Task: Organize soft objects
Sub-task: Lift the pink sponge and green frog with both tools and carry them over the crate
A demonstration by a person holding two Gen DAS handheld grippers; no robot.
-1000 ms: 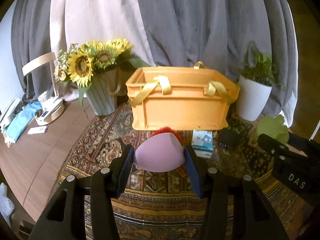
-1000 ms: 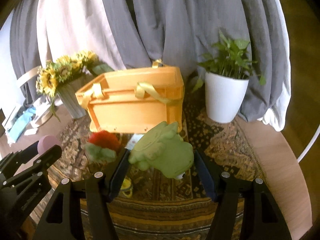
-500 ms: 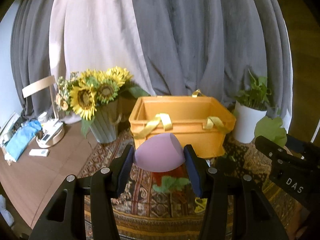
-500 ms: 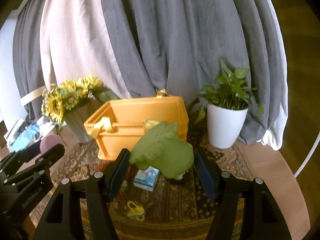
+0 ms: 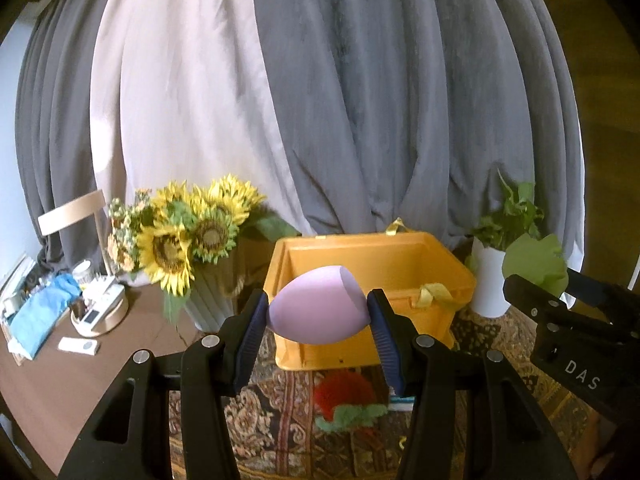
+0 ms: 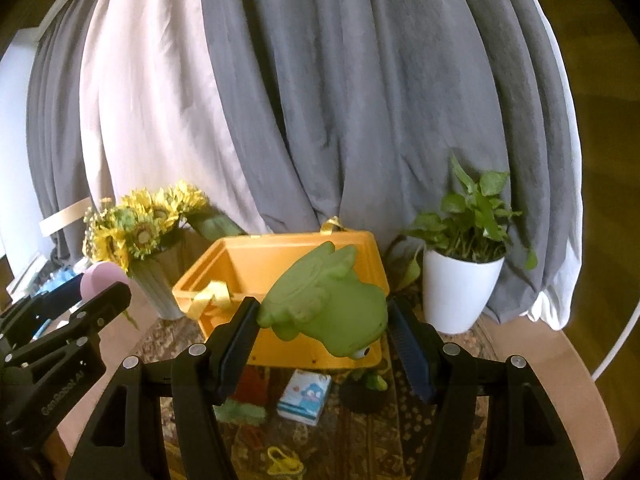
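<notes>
patterned rug [image 5: 280, 412], one orange crate [image 5: 372, 264], two held toys

The right gripper [image 6: 324, 328] pinches a green frog toy [image 6: 328, 304] between its fingers, held in front of the open orange crate [image 6: 280, 264]. At the left edge the left gripper [image 6: 86, 296] grips a pink egg-shaped sponge [image 6: 100, 280]. Below, a small tissue pack [image 6: 305, 396] lies on the patterned rug [image 6: 352, 440]. A white potted plant [image 6: 460, 292] stands right of the crate, sunflowers [image 6: 140, 228] left.
</notes>
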